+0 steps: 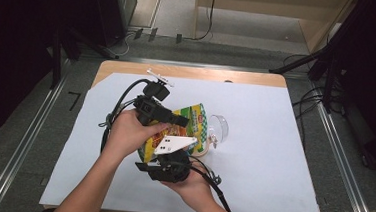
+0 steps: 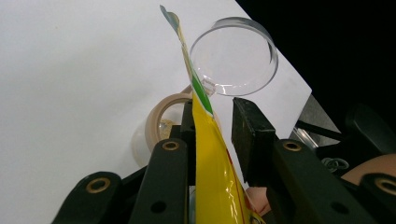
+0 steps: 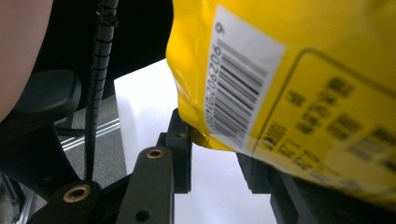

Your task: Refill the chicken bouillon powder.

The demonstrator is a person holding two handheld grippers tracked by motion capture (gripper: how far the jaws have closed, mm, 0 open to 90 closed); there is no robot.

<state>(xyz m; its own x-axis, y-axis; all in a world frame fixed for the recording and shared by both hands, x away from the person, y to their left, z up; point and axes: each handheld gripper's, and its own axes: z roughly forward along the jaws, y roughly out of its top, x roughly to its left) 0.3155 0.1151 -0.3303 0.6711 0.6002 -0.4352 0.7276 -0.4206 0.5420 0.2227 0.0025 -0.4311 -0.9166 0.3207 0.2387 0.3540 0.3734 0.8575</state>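
Two grippers hold one yellow snack bag (image 1: 184,128) above the middle of the desk (image 1: 272,157), and neither hold looks firm. In the left gripper view the left gripper (image 2: 212,126) straddles the bag's thin sealed edge: the film lies against one jaw while a clear gap stands between it and the other, so this gripper is spread, not clenched, and the bag could slide out if the hand tips. In the right gripper view the right gripper (image 3: 215,154) has a lower corner of the bag, beside the barcode, sitting between its jaws; I cannot tell whether they press on it. If that corner slips, the bag would probably fall toward the clear plastic cup (image 1: 219,128), which lies on its side just beyond it toward the desk's far edge, and onto the roll of tape (image 2: 163,116) beside the cup. Pulling the two hands apart could also tear the seal and scatter the contents.
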